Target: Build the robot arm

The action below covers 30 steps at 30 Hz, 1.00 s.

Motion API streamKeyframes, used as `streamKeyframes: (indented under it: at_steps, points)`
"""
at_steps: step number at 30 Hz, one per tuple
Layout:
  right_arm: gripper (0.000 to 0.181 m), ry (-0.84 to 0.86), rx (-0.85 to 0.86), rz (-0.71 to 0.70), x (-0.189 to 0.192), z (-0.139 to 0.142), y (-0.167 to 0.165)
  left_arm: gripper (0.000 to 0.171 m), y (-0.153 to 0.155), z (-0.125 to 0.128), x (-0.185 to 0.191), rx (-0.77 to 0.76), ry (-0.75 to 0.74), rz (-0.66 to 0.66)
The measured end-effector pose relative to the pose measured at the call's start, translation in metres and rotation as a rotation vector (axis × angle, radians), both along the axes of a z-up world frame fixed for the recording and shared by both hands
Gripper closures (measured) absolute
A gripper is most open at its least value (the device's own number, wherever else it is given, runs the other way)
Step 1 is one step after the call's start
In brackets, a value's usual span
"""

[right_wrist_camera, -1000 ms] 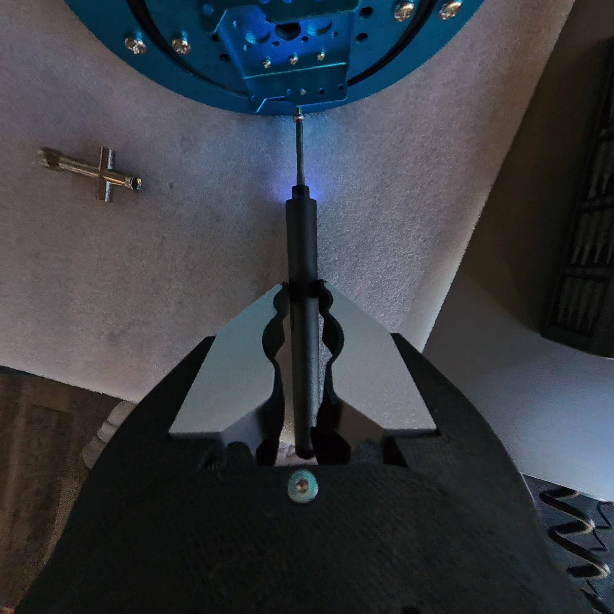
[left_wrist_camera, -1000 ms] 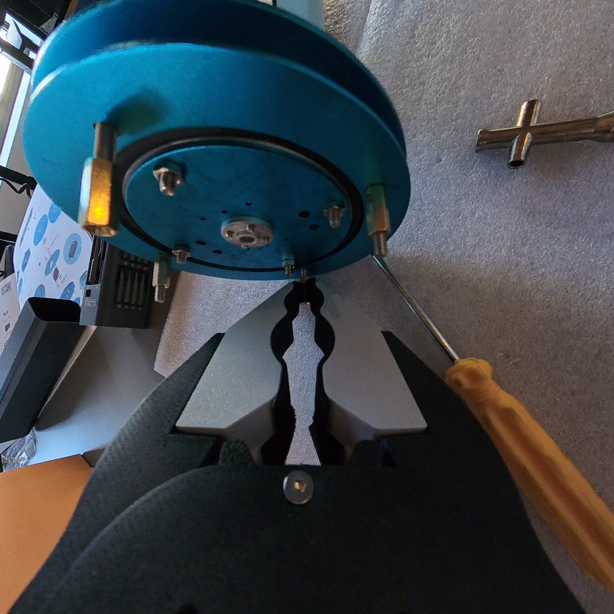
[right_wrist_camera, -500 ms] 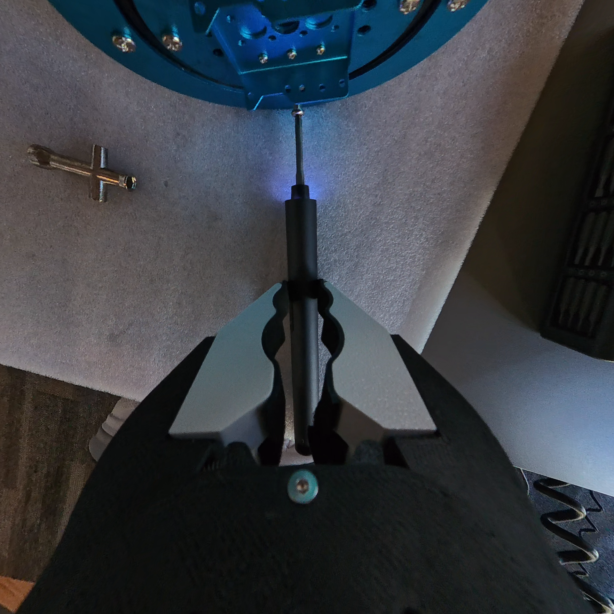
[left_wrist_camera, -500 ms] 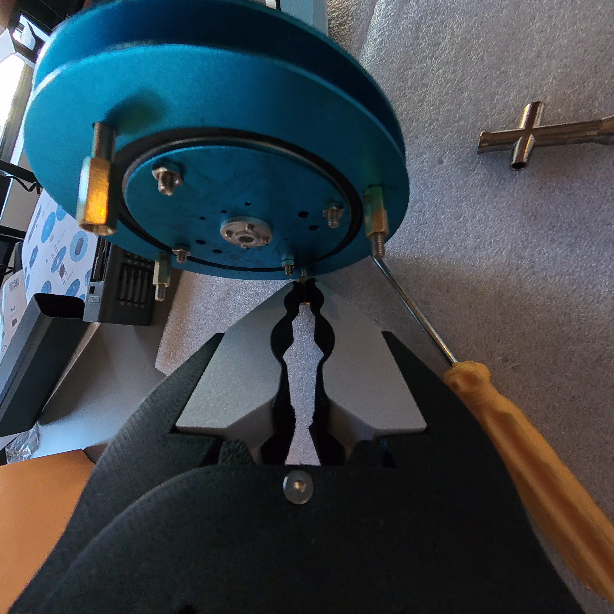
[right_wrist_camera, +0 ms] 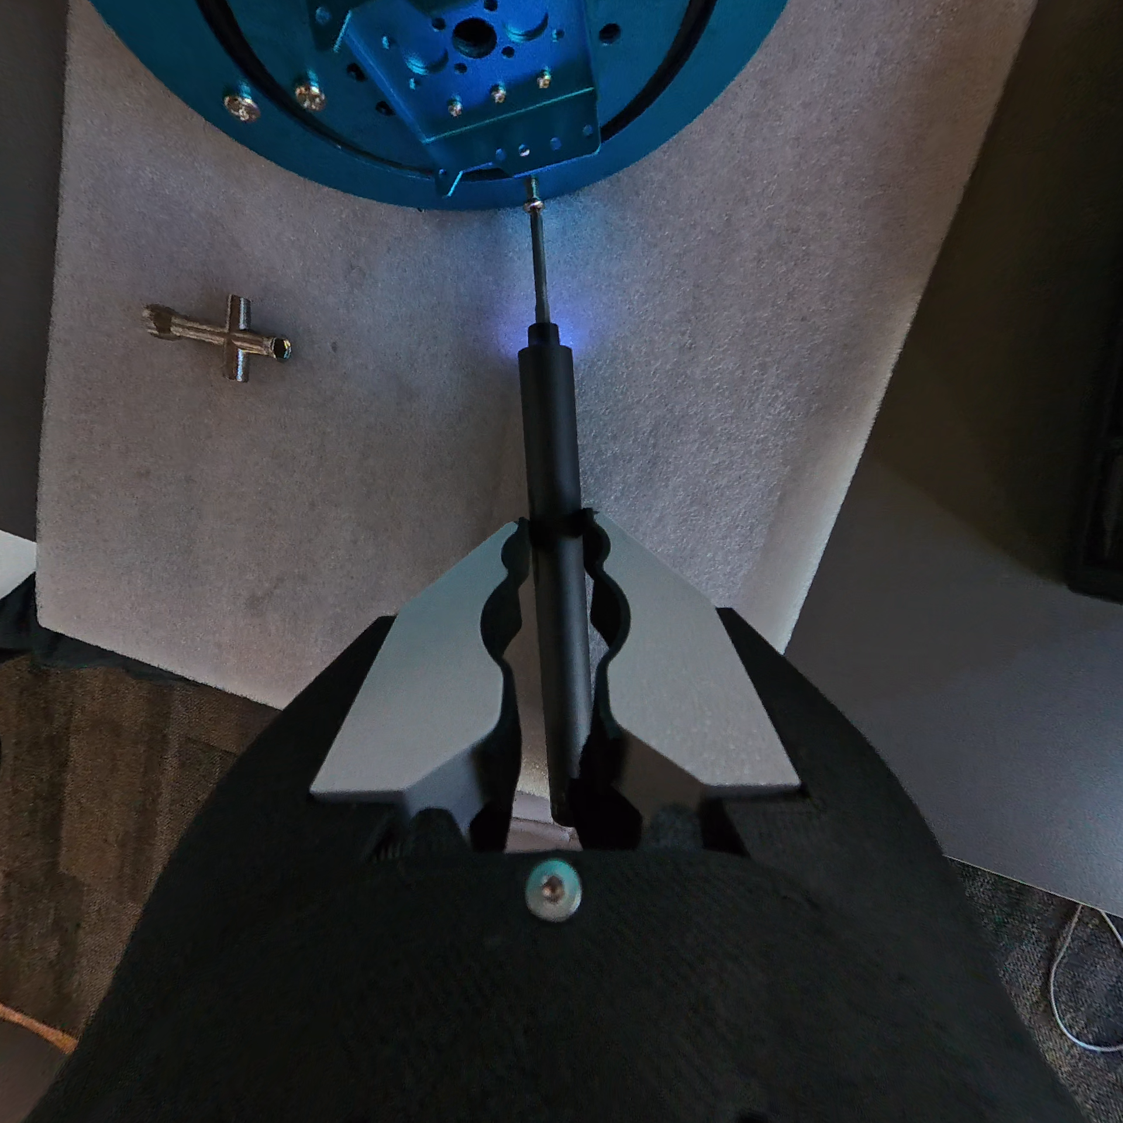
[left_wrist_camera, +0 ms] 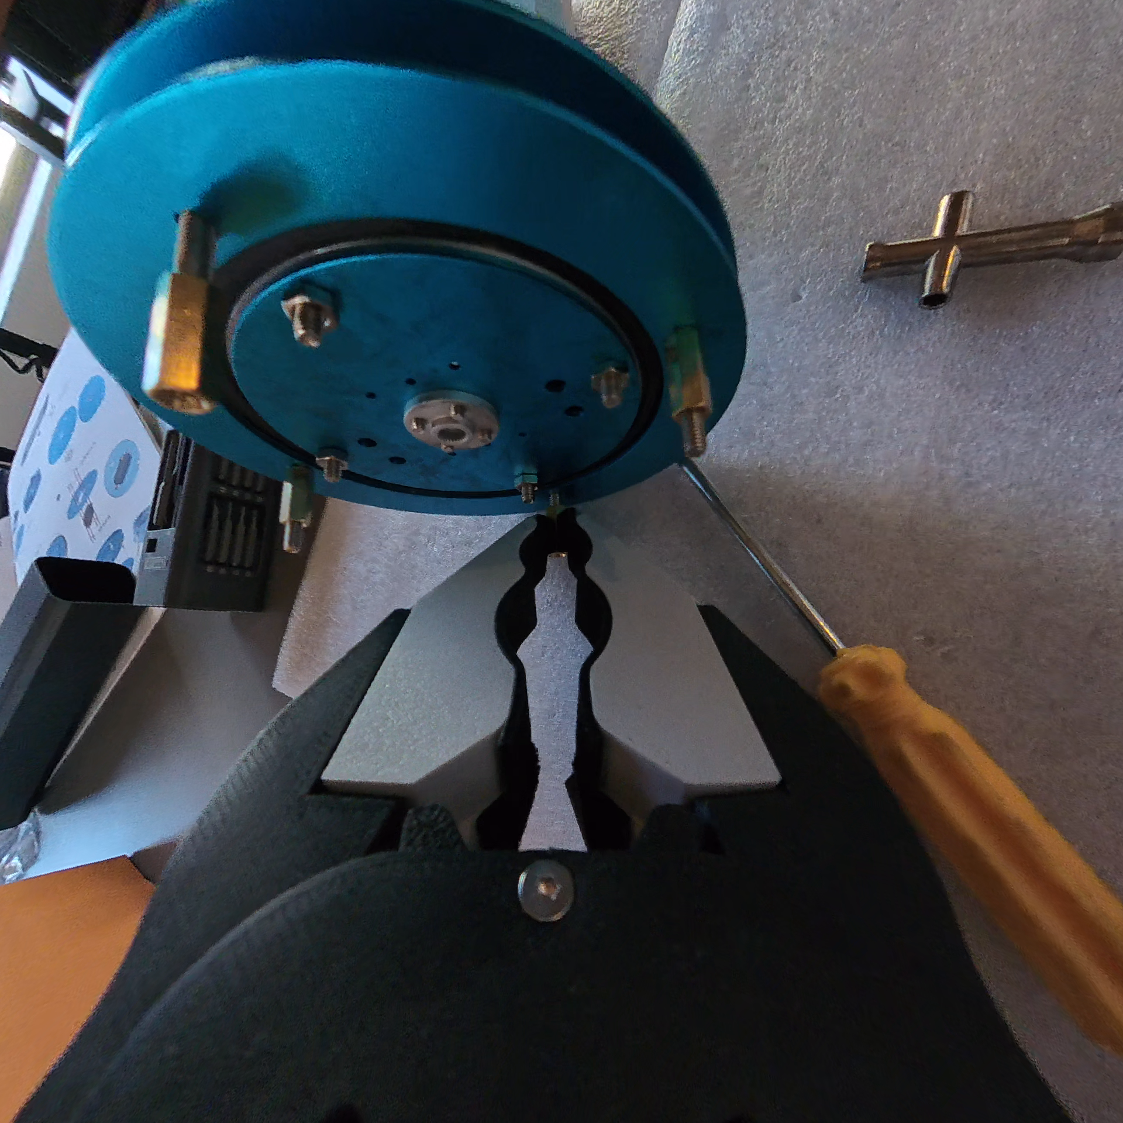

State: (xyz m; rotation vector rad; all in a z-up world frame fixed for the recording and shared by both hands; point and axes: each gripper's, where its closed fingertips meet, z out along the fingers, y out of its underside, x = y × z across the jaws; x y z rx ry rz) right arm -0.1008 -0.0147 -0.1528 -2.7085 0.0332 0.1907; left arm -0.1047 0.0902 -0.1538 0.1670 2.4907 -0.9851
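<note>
My left gripper point(left_wrist_camera: 556, 535) is pinched narrow on a small brass standoff point(left_wrist_camera: 555, 550) at the lower rim of the blue disc assembly point(left_wrist_camera: 389, 255), which fills the upper left of its frame, I judge to steady it. My right gripper point(right_wrist_camera: 554, 528) clamps a slim black electric screwdriver point(right_wrist_camera: 550, 437) along its fingers, so the bit meets a screw point(right_wrist_camera: 533, 203) on the disc's edge, top centre. A cross-shaped metal wrench point(right_wrist_camera: 225, 337) lies left on the grey foam mat point(right_wrist_camera: 304, 486); a yellow-handled screwdriver point(left_wrist_camera: 972, 814) lies right in the left view.

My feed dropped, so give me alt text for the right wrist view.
The right gripper is shut on a slim black powered screwdriver, its bit tip on a small screw at the rim of a blue round assembly. A metal cross wrench lies on the grey foam mat to the left.
</note>
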Motion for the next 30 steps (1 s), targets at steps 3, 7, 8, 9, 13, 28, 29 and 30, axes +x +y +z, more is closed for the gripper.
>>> streamKeyframes:
  at_steps: [3,7,8,9,13,28,29,30]
  points:
    - [0.165,0.013,0.01,-0.005,-0.0001,0.0001,0.0004,0.167,-0.0001,-0.0001,-0.0001,0.002,-0.003,-0.003]
    - [0.163,0.059,0.02,-0.025,-0.0016,0.0004,0.0049,0.167,-0.0003,-0.0001,-0.0001,0.008,-0.007,-0.004]
    - [0.165,0.058,0.017,-0.026,-0.001,-0.0001,0.0053,0.167,-0.0004,-0.0001,-0.0001,0.009,-0.008,-0.004]
    - [0.166,0.06,0.015,-0.025,-0.0011,-0.0006,0.0057,0.167,-0.0004,-0.0002,-0.0002,0.01,-0.008,-0.005]
    - [0.166,0.073,0.003,-0.044,-0.0009,-0.0007,0.0061,0.167,-0.0005,-0.0003,-0.0001,0.016,-0.012,-0.005]
    - [0.166,-0.012,-0.043,-0.009,-0.0014,-0.0017,0.007,0.167,-0.0008,-0.0011,-0.0001,0.005,0.004,-0.009]
    - [0.166,-0.013,-0.043,-0.006,-0.0014,-0.0017,0.0072,0.167,-0.0008,-0.0011,-0.0002,0.003,0.004,-0.009]
    - [0.166,-0.016,-0.04,0.0,-0.0014,-0.0017,0.0075,0.167,-0.0008,-0.0012,-0.0002,0.001,0.005,-0.009]
